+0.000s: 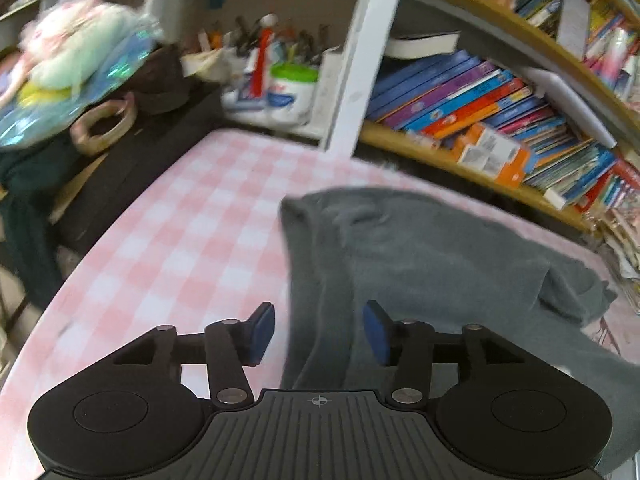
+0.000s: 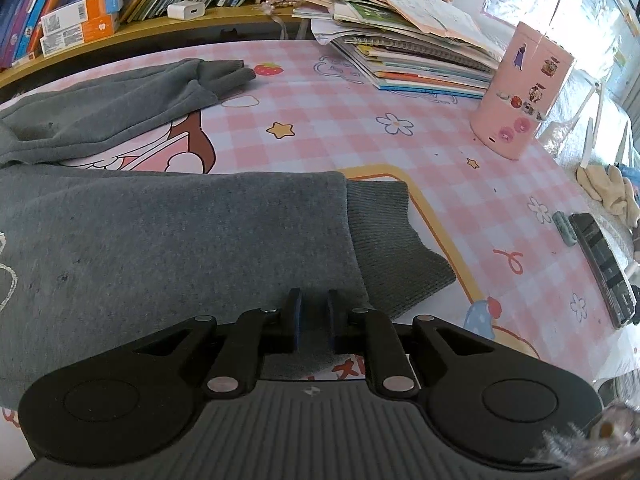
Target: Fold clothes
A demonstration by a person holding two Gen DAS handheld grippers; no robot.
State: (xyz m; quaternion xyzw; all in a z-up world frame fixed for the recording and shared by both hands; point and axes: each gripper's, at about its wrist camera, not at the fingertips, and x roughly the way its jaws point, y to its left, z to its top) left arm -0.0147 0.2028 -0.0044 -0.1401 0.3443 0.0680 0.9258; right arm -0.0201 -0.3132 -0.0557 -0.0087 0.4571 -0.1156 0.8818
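Observation:
A grey sweatshirt lies spread on the pink checked table cover, its ribbed hem towards the right and one sleeve folded across at the back. My right gripper is shut on the near edge of the sweatshirt beside the hem, with grey fabric between the blue pads. In the left wrist view the same grey sweatshirt lies on the cover. My left gripper hangs open over its left edge, with a fold of cloth running between the fingers and not pinched.
A pink sticker-covered tin and a stack of notebooks stand at the back right. A phone lies near the right table edge. Bookshelves run behind the table. A pen holder and soft toys sit at the left.

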